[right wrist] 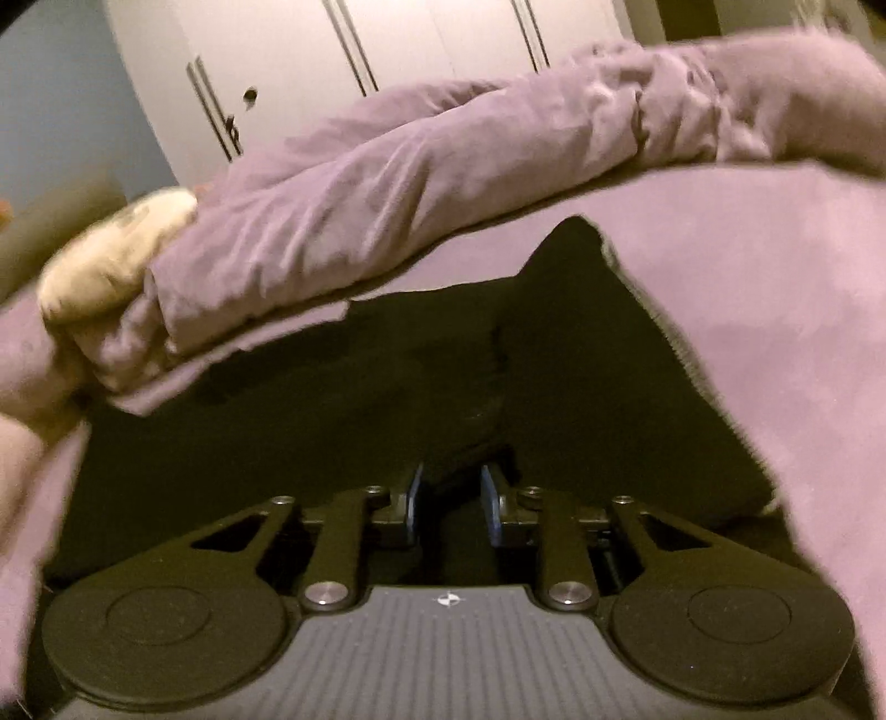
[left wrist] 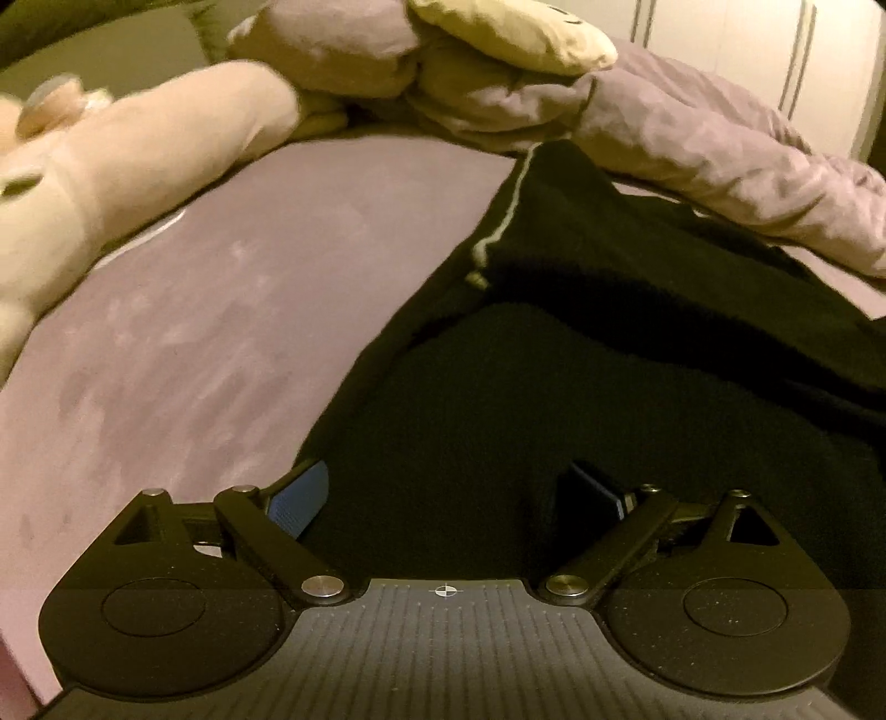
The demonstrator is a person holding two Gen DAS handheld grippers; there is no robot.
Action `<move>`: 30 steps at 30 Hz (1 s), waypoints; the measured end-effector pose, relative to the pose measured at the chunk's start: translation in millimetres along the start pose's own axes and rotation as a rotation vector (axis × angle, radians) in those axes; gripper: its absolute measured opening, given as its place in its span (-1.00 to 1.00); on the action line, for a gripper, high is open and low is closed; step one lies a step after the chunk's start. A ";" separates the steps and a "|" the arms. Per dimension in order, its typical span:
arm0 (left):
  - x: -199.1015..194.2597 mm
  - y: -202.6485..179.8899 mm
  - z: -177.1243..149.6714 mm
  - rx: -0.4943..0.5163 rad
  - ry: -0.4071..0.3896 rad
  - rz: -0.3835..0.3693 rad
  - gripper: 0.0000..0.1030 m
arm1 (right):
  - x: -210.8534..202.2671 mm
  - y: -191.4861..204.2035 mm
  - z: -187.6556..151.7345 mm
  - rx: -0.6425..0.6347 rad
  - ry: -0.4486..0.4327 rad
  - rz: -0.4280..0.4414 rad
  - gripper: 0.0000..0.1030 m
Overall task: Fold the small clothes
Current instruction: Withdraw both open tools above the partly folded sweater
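Note:
A black garment (left wrist: 581, 343) with a thin white stripe along one seam lies spread on the pink bed sheet (left wrist: 210, 310). My left gripper (left wrist: 443, 493) is open, its blue-padded fingers wide apart over the garment's near edge, holding nothing. In the right wrist view the same black garment (right wrist: 387, 387) fills the middle. My right gripper (right wrist: 451, 487) has its fingers drawn close with a raised fold of the black cloth pinched between the pads.
A rolled pink duvet (left wrist: 692, 144) (right wrist: 415, 183) lies across the far side of the bed. A pale plush toy (left wrist: 111, 160) lies at the left, a cream cushion (left wrist: 515, 33) (right wrist: 111, 266) on the duvet. White wardrobe doors (right wrist: 360, 50) stand behind.

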State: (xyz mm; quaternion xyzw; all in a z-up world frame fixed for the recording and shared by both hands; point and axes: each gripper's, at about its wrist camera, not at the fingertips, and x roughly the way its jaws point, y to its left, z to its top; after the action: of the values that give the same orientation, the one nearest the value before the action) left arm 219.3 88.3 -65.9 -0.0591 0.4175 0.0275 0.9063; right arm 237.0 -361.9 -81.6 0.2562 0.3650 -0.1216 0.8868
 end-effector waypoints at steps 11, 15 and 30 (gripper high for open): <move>-21.3 41.7 -18.1 -0.077 0.088 -0.021 0.89 | -40.8 8.6 -20.4 -0.084 0.026 -0.077 -0.62; -25.1 69.2 -30.7 -0.112 0.158 -0.034 0.90 | -110.1 -12.0 -46.5 -0.120 0.024 -0.057 -0.49; -26.3 85.1 -43.0 -0.074 0.244 -0.158 0.94 | -198.3 -111.8 -98.1 0.069 0.094 -0.141 0.01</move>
State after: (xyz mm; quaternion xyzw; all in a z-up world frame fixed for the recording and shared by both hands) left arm 161.4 167.1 -80.8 -0.1280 0.5173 -0.0360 0.8454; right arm -5.1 -396.8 -40.8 0.2655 0.4190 -0.1841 0.8486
